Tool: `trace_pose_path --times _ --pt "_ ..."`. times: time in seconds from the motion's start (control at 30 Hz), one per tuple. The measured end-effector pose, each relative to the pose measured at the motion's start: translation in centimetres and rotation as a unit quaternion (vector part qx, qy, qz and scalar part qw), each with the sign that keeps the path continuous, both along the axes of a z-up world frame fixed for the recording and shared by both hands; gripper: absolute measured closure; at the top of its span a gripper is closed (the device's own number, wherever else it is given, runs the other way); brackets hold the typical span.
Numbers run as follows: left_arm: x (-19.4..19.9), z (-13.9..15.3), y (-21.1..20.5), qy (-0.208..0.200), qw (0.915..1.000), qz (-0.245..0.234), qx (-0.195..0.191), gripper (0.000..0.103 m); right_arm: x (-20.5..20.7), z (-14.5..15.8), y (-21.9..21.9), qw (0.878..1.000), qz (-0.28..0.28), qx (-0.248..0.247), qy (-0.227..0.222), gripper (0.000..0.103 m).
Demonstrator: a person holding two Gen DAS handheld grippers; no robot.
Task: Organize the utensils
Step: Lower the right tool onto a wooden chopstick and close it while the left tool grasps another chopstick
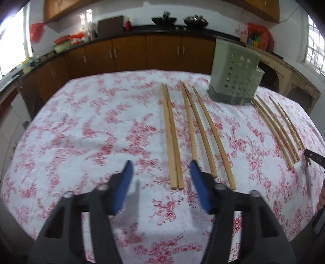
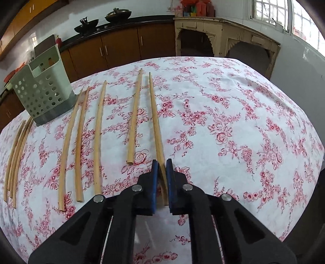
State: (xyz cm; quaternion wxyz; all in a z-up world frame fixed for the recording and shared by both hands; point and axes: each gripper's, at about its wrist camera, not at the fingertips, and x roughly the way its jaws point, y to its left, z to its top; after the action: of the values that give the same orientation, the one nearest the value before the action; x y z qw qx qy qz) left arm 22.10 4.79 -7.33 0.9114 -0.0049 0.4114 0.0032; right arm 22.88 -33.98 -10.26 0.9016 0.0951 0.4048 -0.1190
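Brown cabinets (image 1: 130, 54) under a black worktop (image 2: 113, 25) line the white wall (image 2: 146, 8), two dark woks (image 2: 103, 19) sit on top, a worn cream sideboard (image 2: 225, 38) stands at the right, and daylight pours through barred windows (image 2: 270, 12).

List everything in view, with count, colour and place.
tablecloth: one, white with red flowers, covering the table
utensil holder: one, grey-green, perforated, upright at the far side
chopsticks: about ten, pale wood, lying either side of the utensil holder
cabinets: a row, brown, behind the table
woks: two, dark, on the counter
left gripper: black, blue pads, open over a chopstick pair
right gripper: same colours, shut on one chopstick
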Motion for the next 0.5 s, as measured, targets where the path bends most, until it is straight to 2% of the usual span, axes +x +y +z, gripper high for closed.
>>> trace_pose_path --times 0.07,0.23,0.5 --pt "0.3 -0.4 0.2 0.01 0.9999 -0.005 -0.006 0.065 0.2 -0.1 0.2 1.0 0.001 -0.001 -0.001 0.094" --pt "1.0 -0.9 1.4 0.024 0.999 -0.002 -0.036 0.073 0.4 -0.2 0.1 1.0 0.001 0.0 -0.001 0.094" --pt "2.4 -1.4 0.4 0.035 0.9987 -0.025 -0.027 0.079 0.8 -0.3 0.2 1.0 0.001 -0.002 0.002 0.094"
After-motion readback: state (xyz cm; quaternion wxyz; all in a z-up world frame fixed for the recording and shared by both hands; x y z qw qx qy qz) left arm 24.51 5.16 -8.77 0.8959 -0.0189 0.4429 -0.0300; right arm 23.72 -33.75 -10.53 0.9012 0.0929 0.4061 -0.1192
